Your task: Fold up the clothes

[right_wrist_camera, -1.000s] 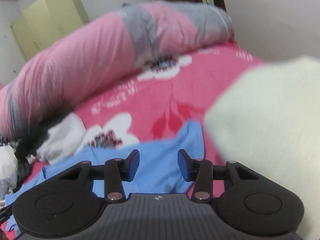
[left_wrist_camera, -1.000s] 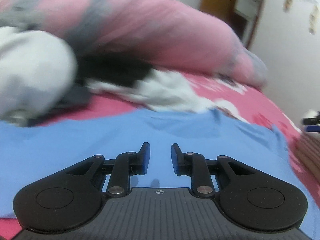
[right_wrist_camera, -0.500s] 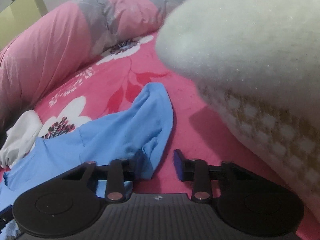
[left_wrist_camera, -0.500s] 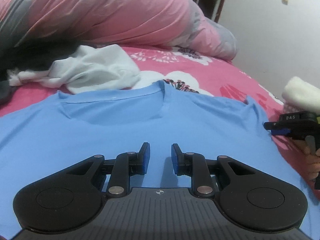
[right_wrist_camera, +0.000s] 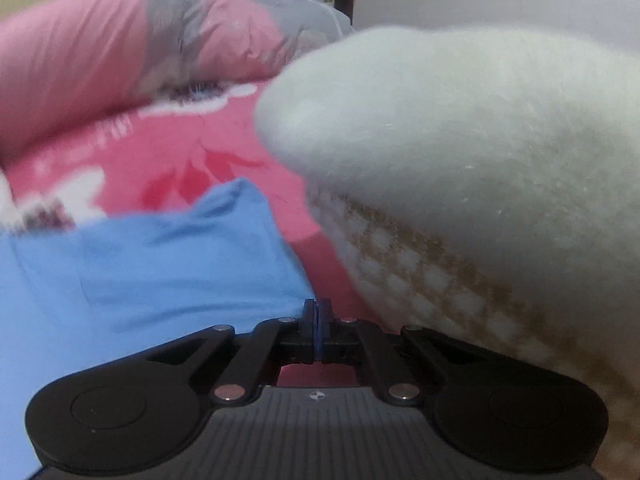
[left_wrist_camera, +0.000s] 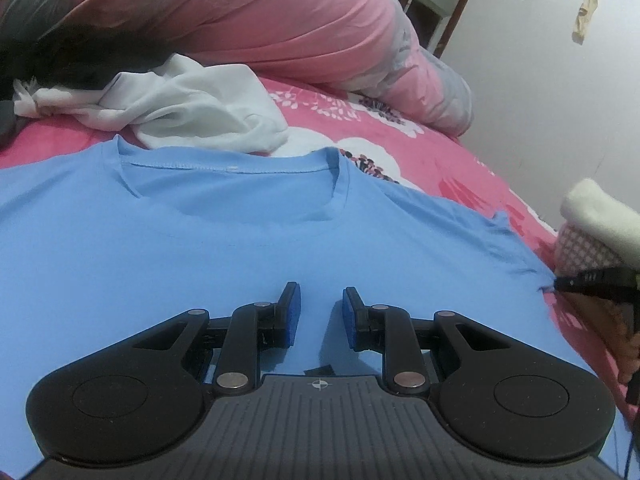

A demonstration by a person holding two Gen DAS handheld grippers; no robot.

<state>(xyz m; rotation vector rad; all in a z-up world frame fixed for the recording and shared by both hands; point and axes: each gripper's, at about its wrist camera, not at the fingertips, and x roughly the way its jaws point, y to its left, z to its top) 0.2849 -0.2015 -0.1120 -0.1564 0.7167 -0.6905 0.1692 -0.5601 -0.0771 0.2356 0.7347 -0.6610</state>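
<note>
Shirt (left_wrist_camera: 240,240) lies spread flat on the bed (left_wrist_camera: 440,152), collar at 12 o'clock, no fold showing; my left gripper (left_wrist_camera: 318,312) hovers agape over it, my right gripper (right_wrist_camera: 317,316) pinches its sleeve edge at 3 o'clock.

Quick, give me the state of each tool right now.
Left tool: open, empty, over the blue T-shirt.
Right tool: closed, apparently pinching the blue T-shirt's sleeve edge.
</note>
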